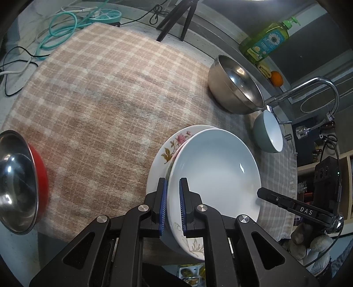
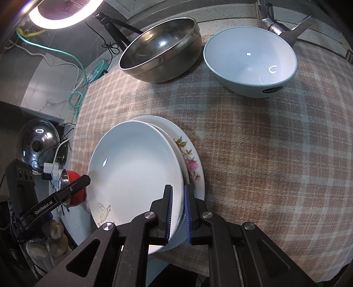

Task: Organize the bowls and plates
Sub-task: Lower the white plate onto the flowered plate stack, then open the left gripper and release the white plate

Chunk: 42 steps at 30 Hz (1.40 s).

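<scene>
A white plate (image 1: 216,167) (image 2: 136,167) with a grey leaf print is tilted over a floral plate (image 1: 169,150) (image 2: 190,164) on the plaid cloth (image 1: 99,99). My left gripper (image 1: 173,205) is shut on one side of the white plate's rim, and my right gripper (image 2: 177,212) is shut on the opposite side. Each wrist view shows the other gripper's black finger (image 1: 278,199) (image 2: 72,186) at the plate's far edge. A steel bowl (image 1: 236,88) (image 2: 161,50) and a blue-green bowl (image 1: 270,132) (image 2: 249,59) stand at the back by the tap.
A red bowl with a steel inside (image 1: 19,181) (image 2: 74,187) sits at the cloth's left edge. A tripod (image 1: 174,19), cables, a green soap bottle (image 1: 264,42) and a faucet (image 1: 308,88) line the back. A pot lid (image 2: 38,143) lies off the cloth.
</scene>
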Each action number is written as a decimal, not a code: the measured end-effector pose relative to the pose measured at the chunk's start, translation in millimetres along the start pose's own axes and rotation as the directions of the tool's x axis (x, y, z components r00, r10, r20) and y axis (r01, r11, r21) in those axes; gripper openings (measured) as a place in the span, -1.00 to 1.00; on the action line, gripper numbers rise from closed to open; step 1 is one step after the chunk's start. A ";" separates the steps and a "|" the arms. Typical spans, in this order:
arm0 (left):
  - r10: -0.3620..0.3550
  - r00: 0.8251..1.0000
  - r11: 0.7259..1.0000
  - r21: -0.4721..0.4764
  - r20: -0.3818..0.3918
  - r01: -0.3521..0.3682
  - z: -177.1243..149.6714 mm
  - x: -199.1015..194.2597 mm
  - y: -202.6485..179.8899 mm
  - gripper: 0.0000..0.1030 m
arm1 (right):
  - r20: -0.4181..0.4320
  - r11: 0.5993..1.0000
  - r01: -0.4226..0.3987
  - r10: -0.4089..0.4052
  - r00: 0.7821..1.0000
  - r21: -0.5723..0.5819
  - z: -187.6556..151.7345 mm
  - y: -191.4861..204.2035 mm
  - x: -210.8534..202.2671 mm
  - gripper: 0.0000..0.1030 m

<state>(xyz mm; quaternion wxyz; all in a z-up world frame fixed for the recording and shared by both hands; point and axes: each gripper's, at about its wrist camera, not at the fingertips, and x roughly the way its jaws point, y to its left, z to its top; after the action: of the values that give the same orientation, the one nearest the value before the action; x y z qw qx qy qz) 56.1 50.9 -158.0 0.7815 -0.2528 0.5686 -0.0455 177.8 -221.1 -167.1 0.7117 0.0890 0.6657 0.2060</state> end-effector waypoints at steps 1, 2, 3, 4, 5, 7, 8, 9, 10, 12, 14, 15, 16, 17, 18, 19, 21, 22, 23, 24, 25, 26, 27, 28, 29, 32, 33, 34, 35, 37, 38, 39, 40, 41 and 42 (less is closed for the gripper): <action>0.000 1.000 1.000 0.003 0.000 0.000 0.2 -0.4 0.1 -0.84 | 0.005 1.000 0.002 -0.002 1.000 -0.004 -0.6 0.4 -1.4 -0.78; 0.001 1.000 1.000 0.008 0.002 -0.001 0.2 -1.2 -0.3 -0.84 | 0.012 1.000 0.006 -0.006 1.000 -0.010 -1.2 1.2 -3.4 -0.78; 0.003 1.000 1.000 0.013 0.006 -0.003 0.3 -2.8 -1.0 -0.84 | 0.019 1.000 0.011 -0.010 1.000 -0.016 -1.8 2.1 -5.5 -0.78; 0.005 1.000 1.000 0.018 0.012 -0.005 0.3 -4.8 -1.8 -0.81 | 0.027 1.000 0.017 -0.016 1.000 -0.021 -2.4 3.2 -7.6 -0.78; 0.005 1.000 1.000 0.024 0.018 -0.006 0.9 -7.3 -2.7 -0.81 | 0.039 0.999 0.024 -0.023 0.999 -0.028 -2.9 4.2 -10.9 -0.74; 0.005 1.000 0.999 0.033 0.029 -0.006 2.3 -12.6 -4.6 -0.77 | 0.056 0.999 0.027 -0.025 0.998 -0.034 -3.9 5.1 -16.4 -0.63; 0.004 0.999 0.999 0.038 0.035 -0.005 3.0 -15.2 -5.7 -0.77 | 0.066 0.999 0.028 -0.025 0.998 -0.037 -5.0 5.4 -19.6 -0.63; 0.003 0.999 0.999 0.041 0.042 -0.005 3.6 -18.2 -6.4 -0.77 | 0.072 0.999 0.029 -0.026 0.997 -0.042 -6.1 5.8 -22.0 -0.63; 0.001 0.999 0.999 0.044 0.048 -0.004 3.9 -20.9 -6.6 -0.77 | 0.079 0.998 0.034 -0.030 0.996 -0.046 -7.7 6.0 -24.3 -0.63; -0.002 0.998 0.999 0.049 0.062 -0.001 3.1 -27.3 -7.2 -0.77 | 0.098 0.998 0.039 -0.034 0.995 -0.053 -11.6 6.8 -29.3 -0.62; -0.005 0.997 0.999 0.049 0.075 0.002 1.4 -33.9 -5.9 -0.77 | 0.126 0.997 0.045 -0.037 0.991 -0.061 -15.7 6.8 -35.3 -0.62; -0.010 0.997 0.999 0.044 0.079 0.006 0.6 -37.1 -4.5 -0.77 | 0.138 0.997 0.052 -0.043 0.990 -0.064 -17.5 6.4 -37.9 -0.62; -0.015 0.996 0.999 0.038 0.083 0.012 0.2 -39.8 -2.5 -0.77 | 0.154 0.995 0.065 -0.054 0.987 -0.071 -19.9 7.0 -41.2 -0.62; -0.018 0.996 0.999 0.033 0.087 0.015 0.0 -42.2 -0.8 -0.77 | 0.168 0.994 0.078 -0.064 0.984 -0.079 -21.6 8.2 -43.8 -0.62; -0.021 0.996 0.999 0.029 0.092 0.018 0.1 -44.8 1.2 -0.77 | 0.187 0.992 0.088 -0.071 0.980 -0.085 -24.1 8.2 -47.8 -0.62; -0.025 0.995 0.999 0.025 0.099 0.022 0.1 -48.3 3.6 -0.77 | 0.201 0.992 0.092 -0.073 0.977 -0.084 -26.0 8.2 -50.8 -0.62; -0.033 0.994 0.999 0.012 0.108 0.032 -0.1 -53.7 8.0 -0.77 | 0.232 0.992 0.095 -0.075 0.970 -0.079 -30.0 8.3 -57.7 -0.62; -0.038 0.993 0.999 0.008 0.112 0.037 -0.3 -56.4 9.6 -0.77 | 0.244 0.992 0.100 -0.078 0.967 -0.078 -31.6 8.2 -60.4 -0.62; -0.040 0.992 0.999 0.007 0.116 0.039 -0.3 -58.9 10.2 -0.77 | 0.260 0.991 0.106 -0.082 0.962 -0.078 -33.9 8.3 -64.3 -0.62; -0.039 0.992 0.999 0.007 0.123 0.039 -0.2 -61.7 11.0 -0.77 | 0.271 0.991 0.109 -0.084 0.959 -0.078 -35.7 9.6 -67.0 -0.62; -0.040 0.991 0.999 0.009 0.130 0.040 -0.1 -64.5 11.6 -0.77 | 0.286 0.991 0.112 -0.086 0.954 -0.075 -37.8 9.6 -70.4 -0.61; -0.044 0.990 0.999 0.010 0.135 0.043 -0.2 -66.8 12.1 -0.77 | 0.307 0.991 0.112 -0.086 0.948 -0.068 -40.6 9.4 -75.0 -0.57; -0.049 0.989 0.999 0.009 0.143 0.049 -0.1 -69.8 12.9 -0.77 | 0.323 0.992 0.106 -0.081 0.943 -0.062 -42.7 10.5 -78.0 -0.55; -0.054 0.987 0.999 0.008 0.152 0.054 -0.1 -73.0 14.1 -0.77 | 0.334 0.994 0.099 -0.075 0.939 -0.054 -44.0 10.5 -81.1 -0.53; -0.055 0.985 0.999 0.007 0.161 0.054 -0.1 -76.7 15.1 -0.77 | 0.346 0.995 0.089 -0.069 0.936 -0.043 -45.3 10.5 -84.6 -0.52; -0.052 0.980 0.999 0.013 0.190 0.050 0.3 -88.6 18.5 -0.77 | 0.388 0.997 0.068 -0.055 0.920 -0.021 -49.2 12.7 -93.7 -0.52; -0.054 0.979 0.999 0.013 0.196 0.052 0.8 -92.7 20.3 -0.77 | 0.399 0.998 0.065 -0.053 0.915 -0.019 -50.2 14.6 -96.4 -0.52; -0.059 0.978 0.998 0.012 0.200 0.058 1.9 -95.9 22.3 -0.77 | 0.406 0.998 0.062 -0.050 0.912 -0.018 -50.9 16.2 -98.3 -0.52; -0.067 0.977 0.998 0.010 0.203 0.066 3.7 -99.3 24.7 -0.77 | 0.412 0.998 0.057 -0.045 0.910 -0.017 -51.4 17.8 -100.2 -0.52; -0.075 0.974 0.997 0.010 0.213 0.075 7.7 -105.7 28.4 -0.77 | 0.427 0.999 0.046 -0.037 0.903 -0.010 -51.8 21.1 -103.9 -0.50; -0.078 0.973 0.997 0.012 0.218 0.077 10.2 -108.2 29.7 -0.77 | 0.432 0.999 0.041 -0.035 0.901 -0.005 -51.2 22.9 -105.3 -0.45; -0.081 0.971 0.997 0.015 0.223 0.080 13.2 -110.6 30.5 -0.77 | 0.435 0.999 0.039 -0.034 0.900 -0.004 -50.7 25.2 -106.5 -0.40; -0.086 0.970 0.996 0.019 0.228 0.083 16.4 -112.8 31.3 -0.77 | 0.438 0.999 0.040 -0.034 0.898 -0.004 -49.2 27.6 -107.6 -0.29; -0.089 0.969 0.996 0.022 0.232 0.086 19.2 -114.2 31.8 -0.77 | 0.447 0.999 0.042 -0.035 0.894 -0.006 -46.9 31.5 -109.2 -0.26; -0.093 0.968 0.996 0.027 0.234 0.090 22.7 -115.3 32.3 -0.77 | 0.454 0.999 0.044 -0.035 0.890 -0.008 -46.3 34.5 -110.7 -0.26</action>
<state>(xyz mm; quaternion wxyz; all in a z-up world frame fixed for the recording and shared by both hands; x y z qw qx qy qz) 29.5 128.1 -67.5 0.8425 -0.2761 0.4593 -0.0558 122.9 -242.5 -57.0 0.8522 0.1147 0.4810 0.1710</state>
